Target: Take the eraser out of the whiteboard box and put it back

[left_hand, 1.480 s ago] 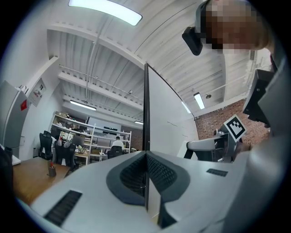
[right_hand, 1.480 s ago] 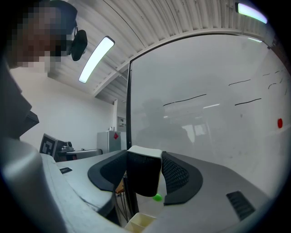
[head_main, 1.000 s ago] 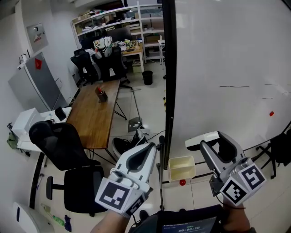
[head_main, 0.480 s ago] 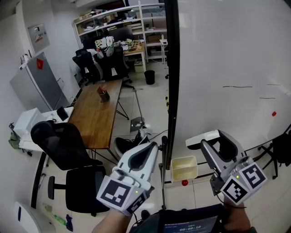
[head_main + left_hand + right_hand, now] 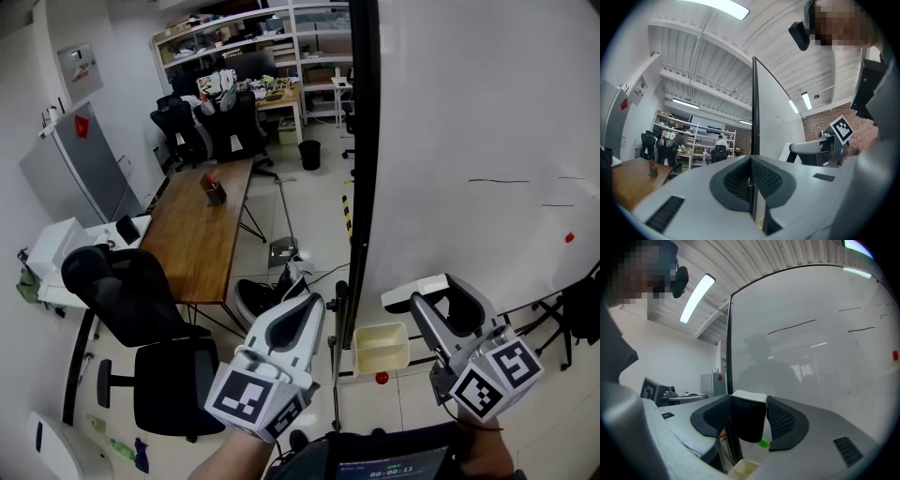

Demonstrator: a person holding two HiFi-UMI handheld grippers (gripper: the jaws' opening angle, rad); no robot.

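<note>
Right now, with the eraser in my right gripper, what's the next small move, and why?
Probably ease the right gripper down and left until the eraser is over the open top of the cream box. Its jaws clamp the eraser, which in the head view sits above and right of the box, not inside it.

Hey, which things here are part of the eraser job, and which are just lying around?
Part of the job:
- eraser, clamped in the right gripper
- cream whiteboard box
- whiteboard

Just lying about:
- wooden table
- black office chair
- black bin
- shelves at the back
- left gripper, shut with nothing in it
</note>
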